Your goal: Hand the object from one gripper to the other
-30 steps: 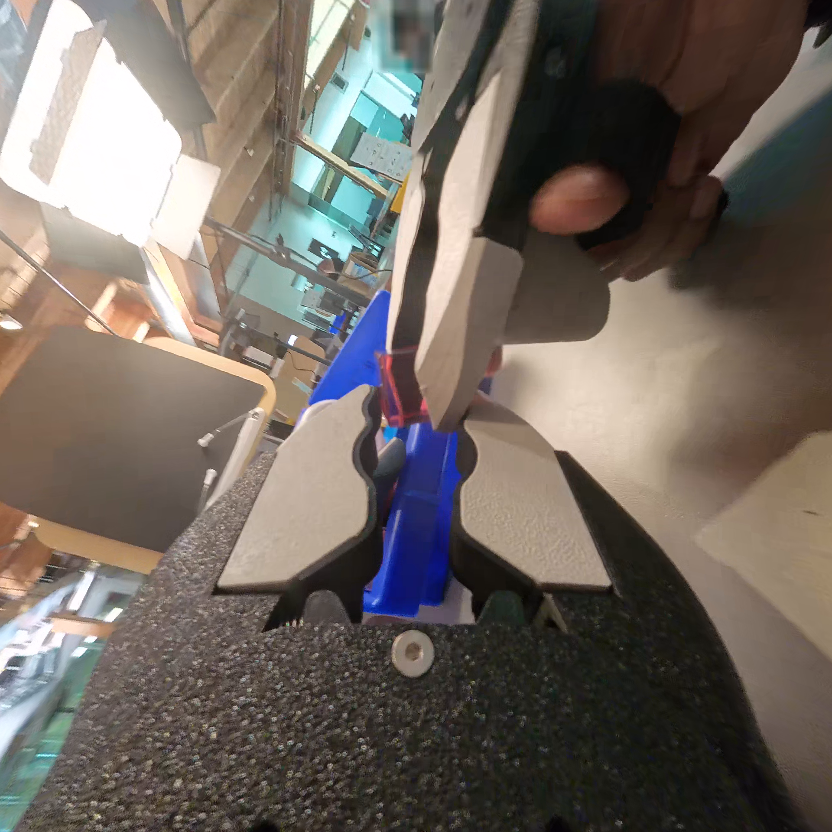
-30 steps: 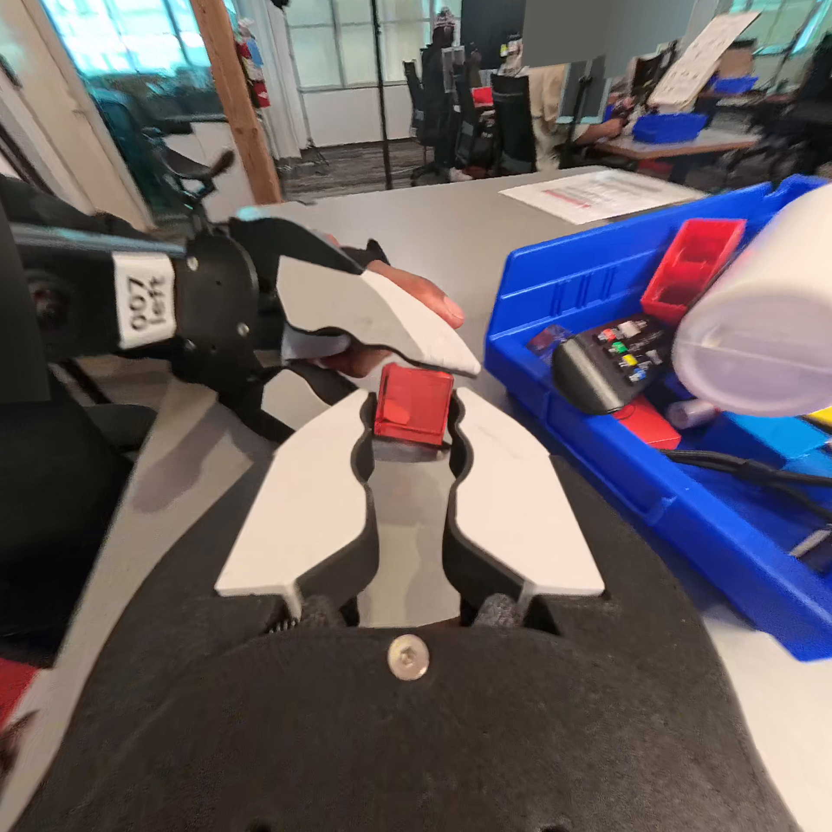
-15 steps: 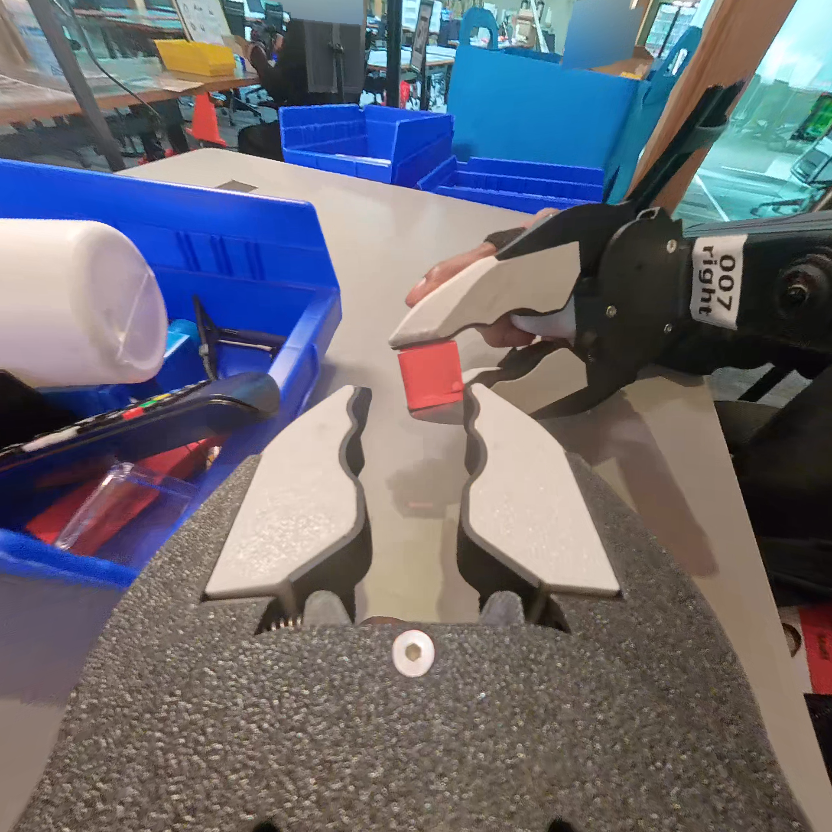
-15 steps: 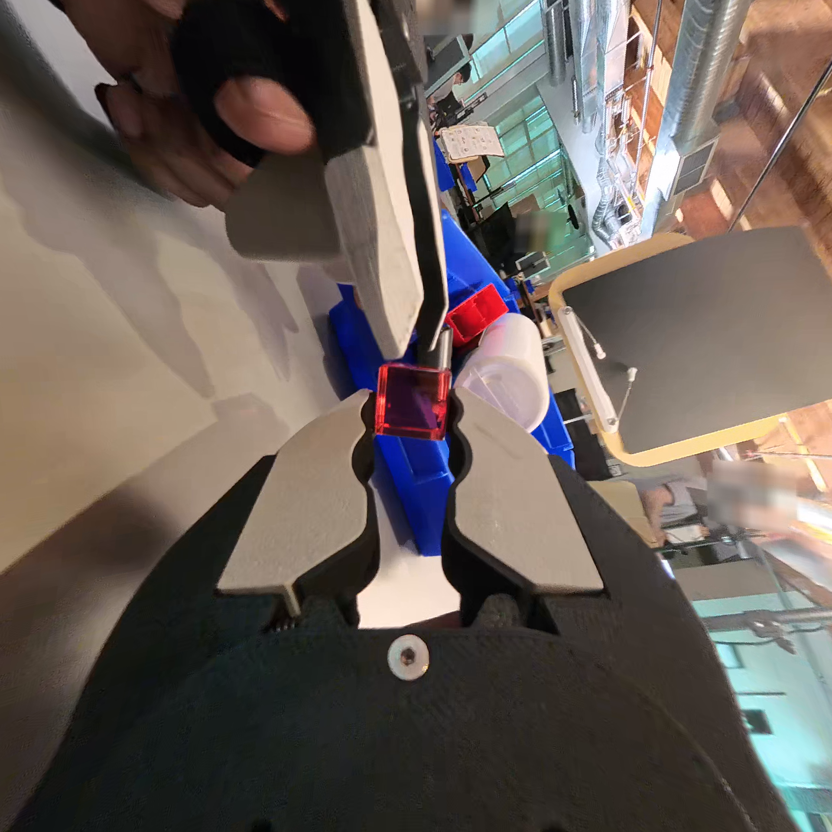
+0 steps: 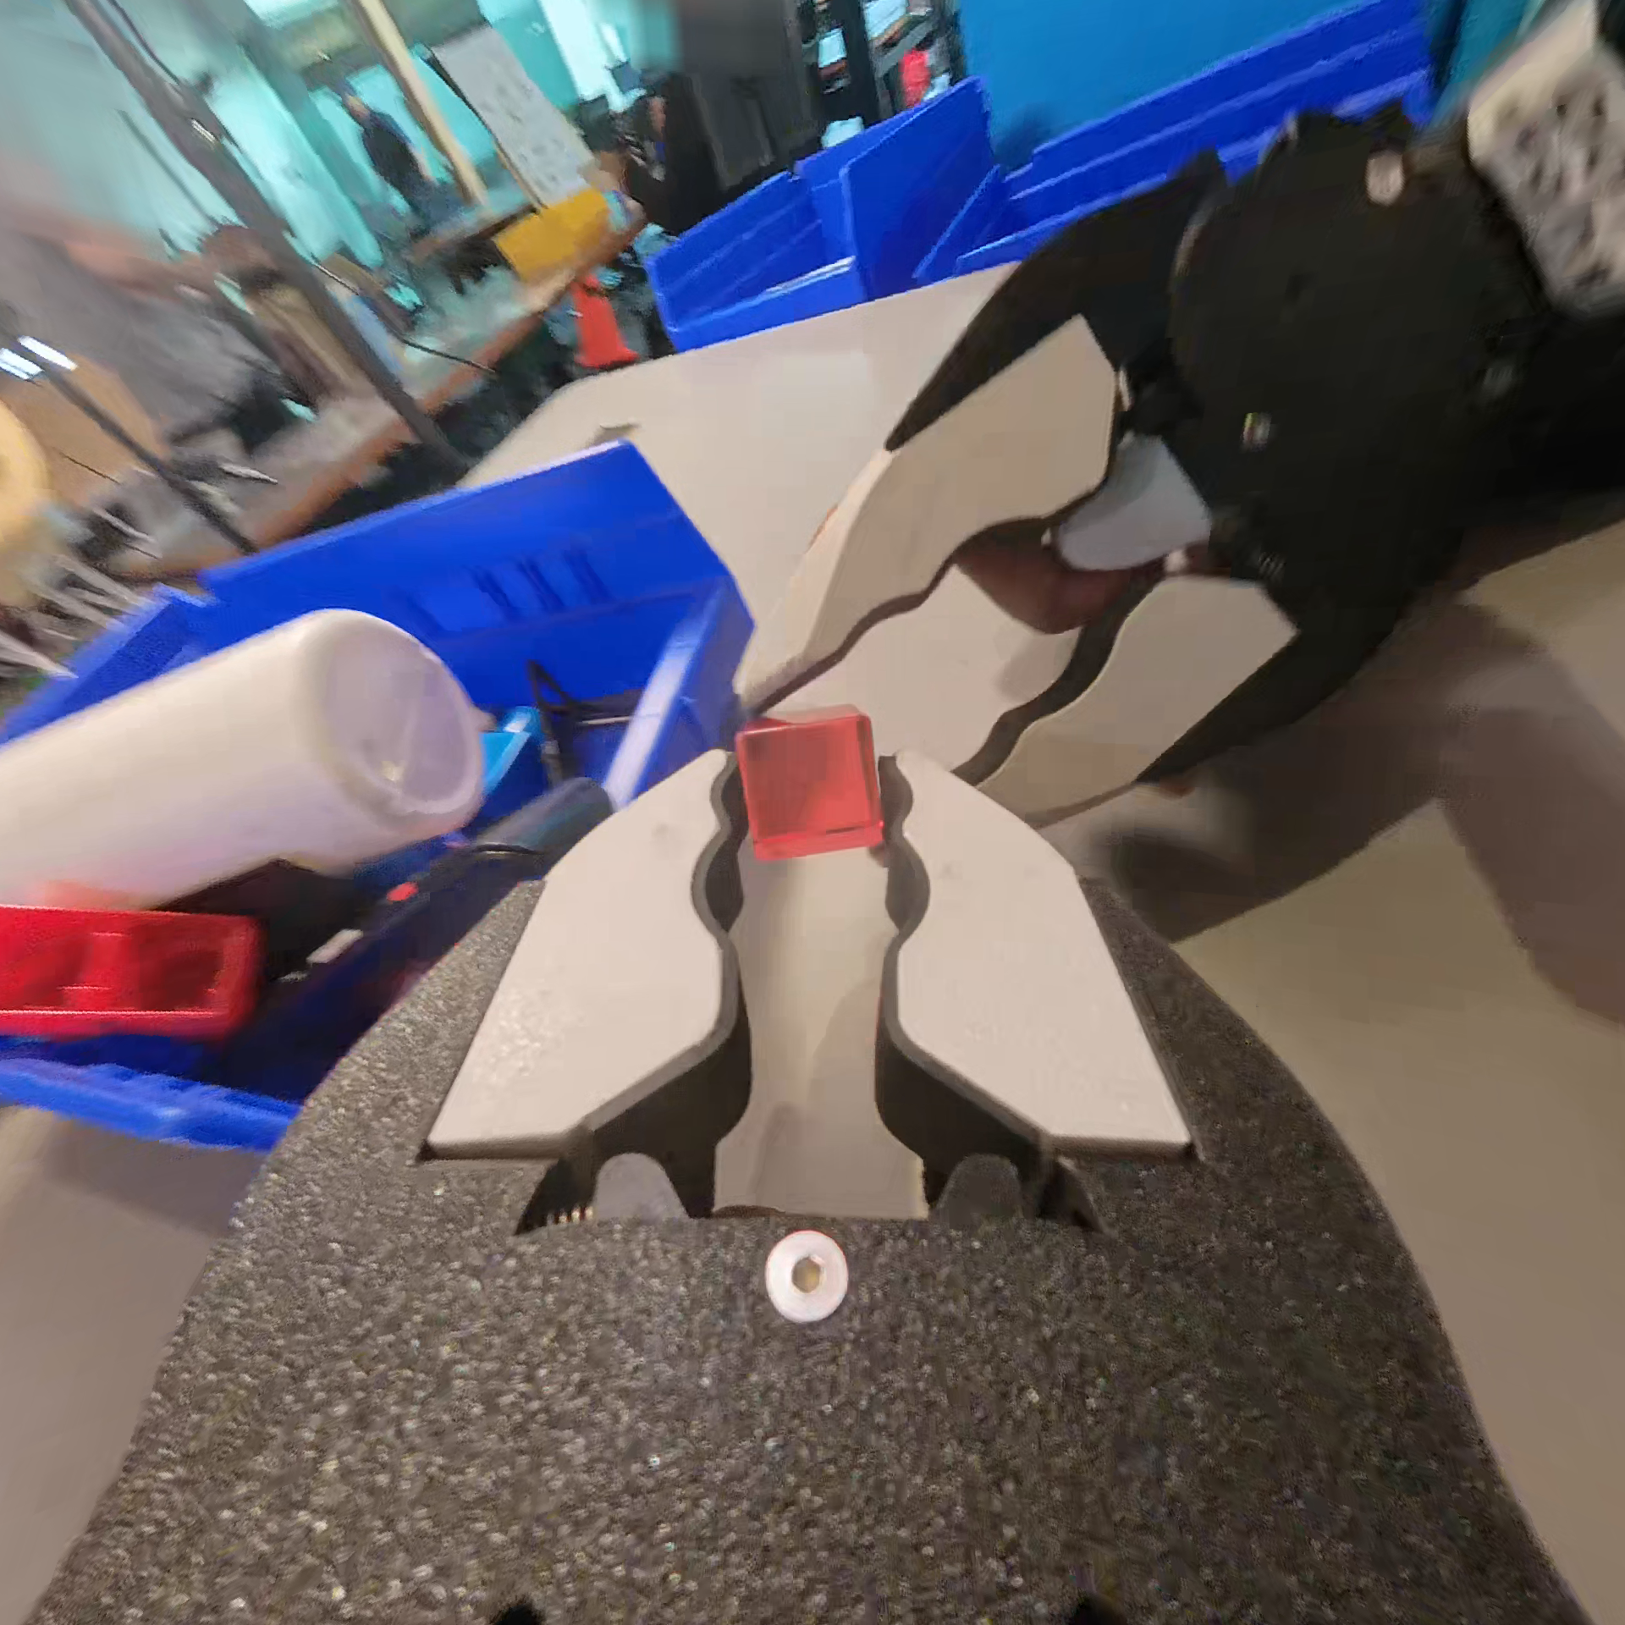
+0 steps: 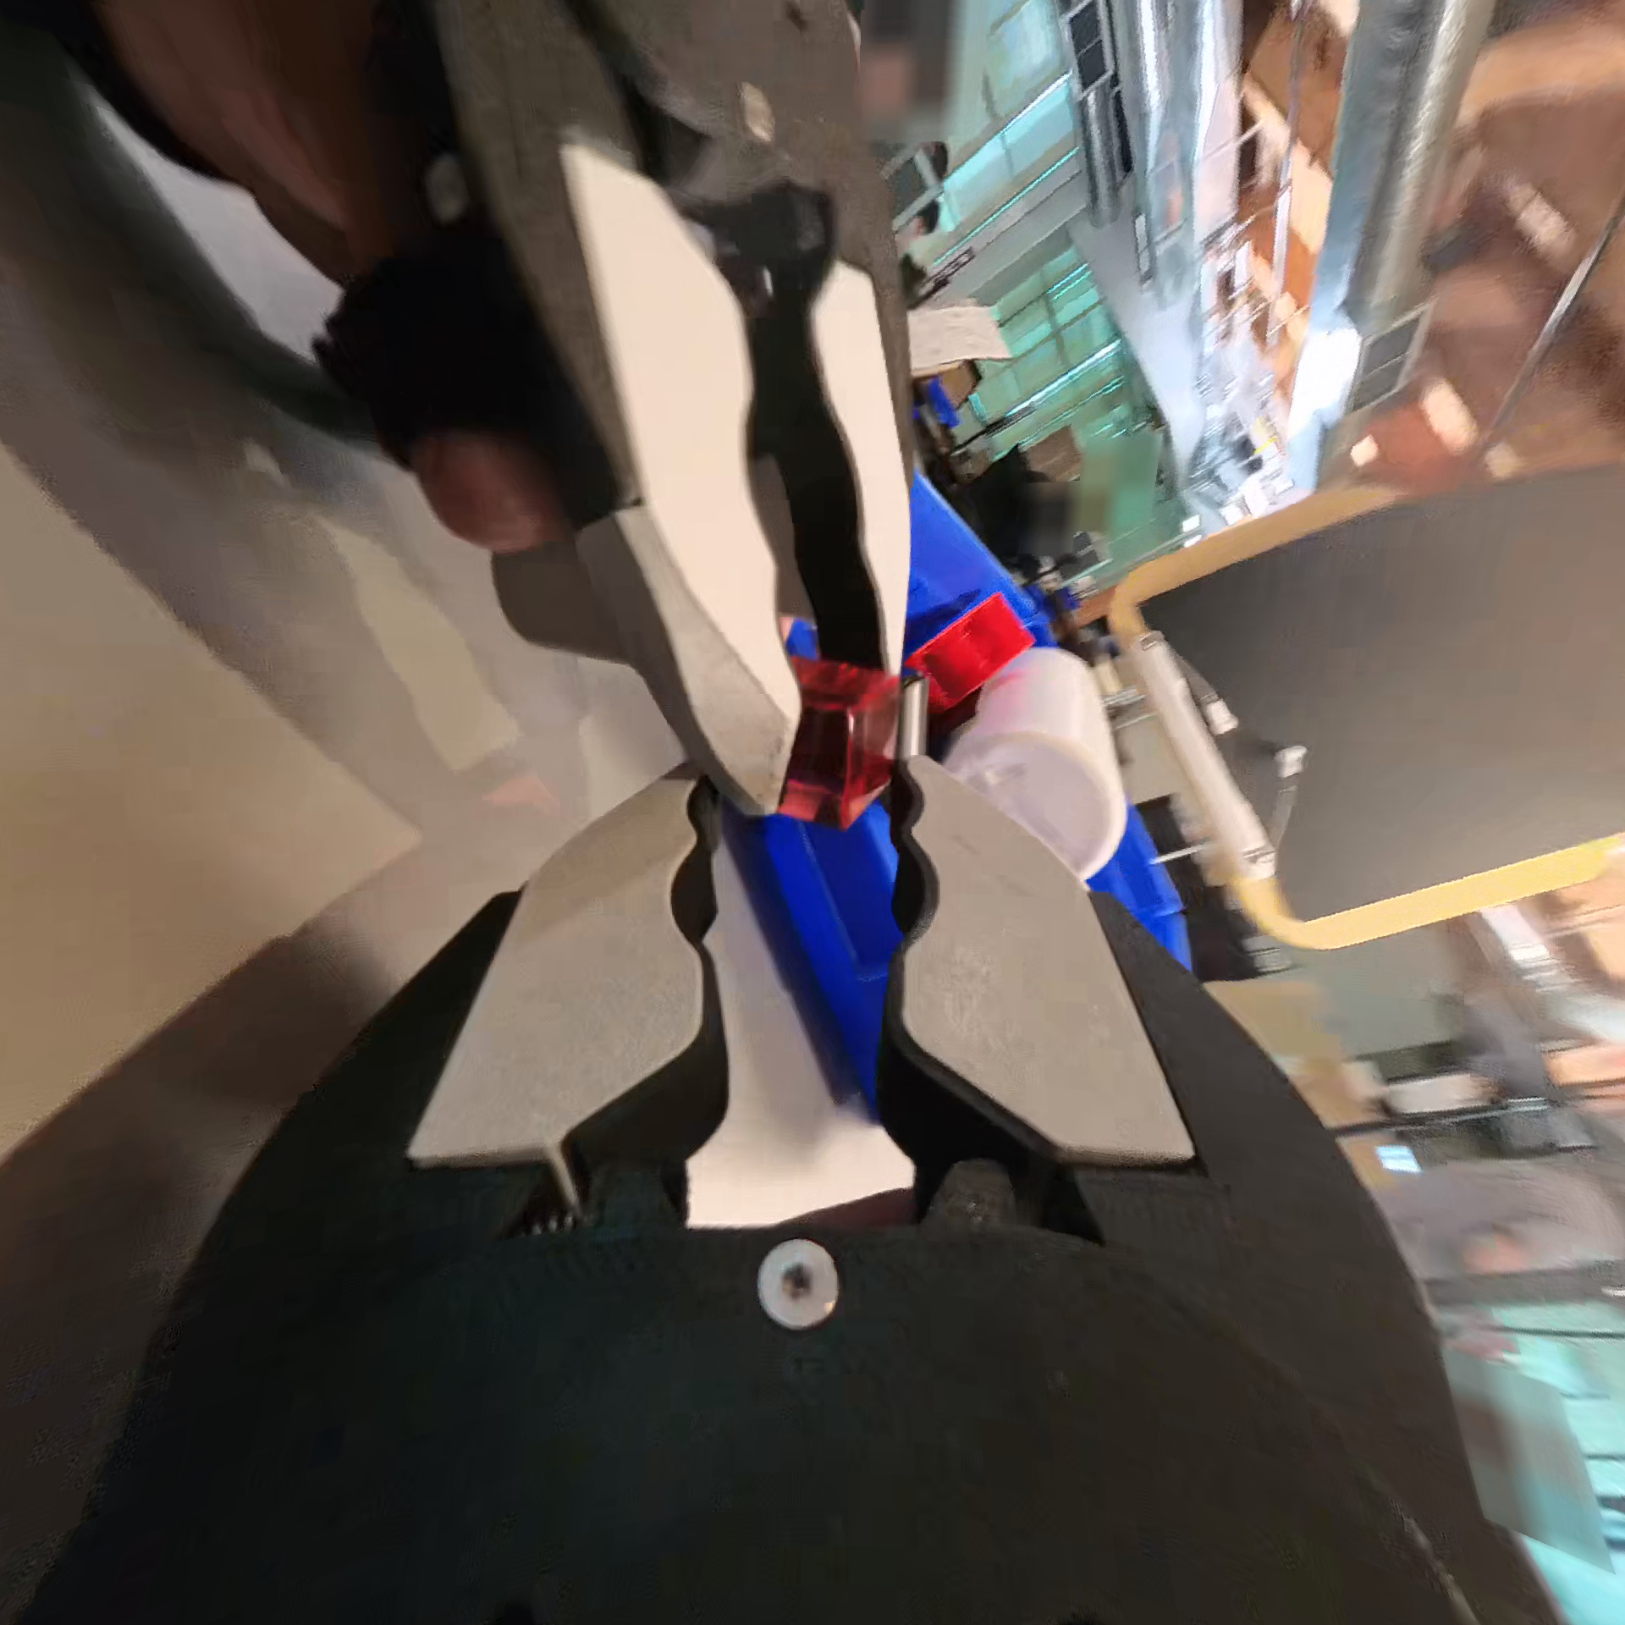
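**Desk:** What was on the left of the frame?

**Photographer:** A blue bin [image 5: 492, 563] sat on a grey table [image 5: 1319, 1143]. A white bottle [image 5: 220, 747] lay on its side in the bin, and a red tray [image 5: 114, 976] sat at its near corner.

**Desk:** And the object?

**Photographer:** A red cube [image 5: 809, 787] was held in the air just right of the bin's right wall, clear of the table. The left gripper [image 5: 809, 791] pinched it at the very tips, one finger on each side face. Its sides looked about equal, so it had no long axis to line up with.

**Desk:** The other claw?

**Photographer:** The right gripper [image 5: 888, 747] came in from farther right of the bin, with its fingers spread wide. One tip reached over the cube on the bin side and the other hung beside the left gripper's right finger. From its own camera, the cube sat at the mouth of its jaws, which were not pressed on it. The two grips crossed at an angle.

**Desk:** So what did the next move turn on?

**Photographer:** As I judged it, that crossing. The right gripper's fingers needed the cube's two free faces, and one left finger crowded the gap on the side away from the bin.

**Desk:** Room to move?

**Photographer:** It was tight toward the bin, whose wall stood just beside the cube. To the right of the bin there was bare table, the safer side for either claw to pull away
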